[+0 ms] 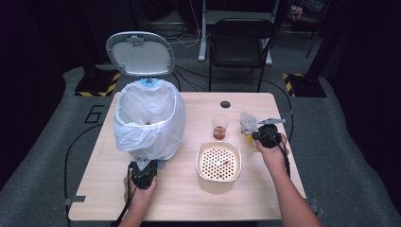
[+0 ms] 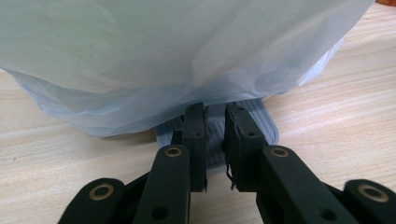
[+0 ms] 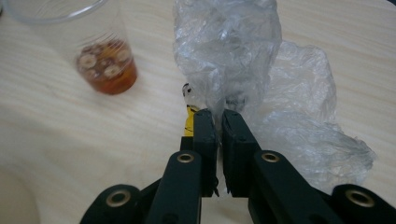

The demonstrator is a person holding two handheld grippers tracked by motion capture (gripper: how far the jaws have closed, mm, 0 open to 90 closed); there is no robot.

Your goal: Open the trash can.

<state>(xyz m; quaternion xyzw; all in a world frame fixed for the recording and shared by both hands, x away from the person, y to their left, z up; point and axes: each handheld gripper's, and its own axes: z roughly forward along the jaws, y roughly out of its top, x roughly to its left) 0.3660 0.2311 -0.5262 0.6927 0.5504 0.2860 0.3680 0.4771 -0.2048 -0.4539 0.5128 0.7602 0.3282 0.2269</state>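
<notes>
The work in hand looked like clearing rubbish from the table into the bin, and it stood at an early stage. Nearest the person, the left gripper (image 1: 143, 166) rested on the grey ribbed foot pedal (image 2: 261, 122) of the bin; its jaws were drawn together with nothing between them, their tips lying on the pedal under the overhang of the bag. Judging by the grey oval lid (image 1: 140, 53) standing upright, the pedal was being held down, so the bin was ready to receive.

A little farther out, on the right, the right gripper (image 1: 256, 135) had its jaws pinched shut on the crumpled clear plastic wrapper (image 3: 243, 60), a fold of the film rising from between the tips. A small yellow scrap (image 3: 189, 122) lay just beside the left jaw, too hidden to identify. The wrapper was at the right side of the light wooden table (image 1: 265, 198), well apart from the bin, so the carry across and the drop were yet to come.

Between the two hands sat a cream square bowl with a perforated insert (image 1: 218, 161), and beyond it a clear plastic cup holding brownish liquid with round slices (image 3: 107, 65), both untouched. Farthest, the bin's translucent white bag (image 1: 149, 118) gaped open with a small dark bit visible inside.
</notes>
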